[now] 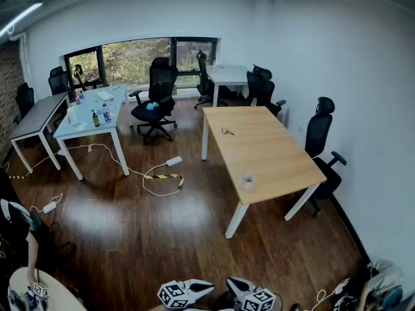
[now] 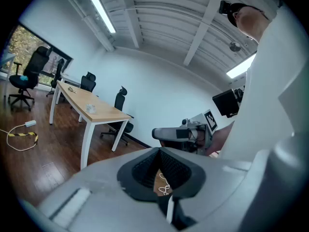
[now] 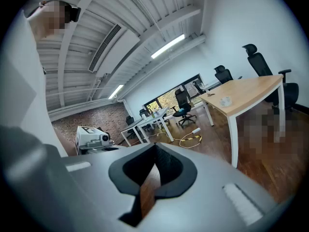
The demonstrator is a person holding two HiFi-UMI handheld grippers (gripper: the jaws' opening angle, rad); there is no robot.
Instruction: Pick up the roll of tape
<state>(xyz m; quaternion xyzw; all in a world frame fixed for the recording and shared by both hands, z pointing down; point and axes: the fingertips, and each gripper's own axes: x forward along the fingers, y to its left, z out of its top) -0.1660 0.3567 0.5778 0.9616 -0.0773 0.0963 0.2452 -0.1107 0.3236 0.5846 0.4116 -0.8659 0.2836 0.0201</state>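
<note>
Head view shows the right tool [image 1: 235, 285] and left tool [image 1: 202, 286] side by side, both pressed together on nothing, while the small whitish roll of tape [image 1: 247, 181] lies flat well ahead near the light wooden bench's [image 1: 272, 154] near end, seemingly closer to the right tool.

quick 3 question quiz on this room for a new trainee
1. True or false: the roll of tape lies on the wooden table.
2. The right claw is: A open, B shut on the tape, C shut and empty.
3. Fill in: the yellow and black cable lies on the ___.

Key: 1 true. 2 C. 3 floor.
</note>
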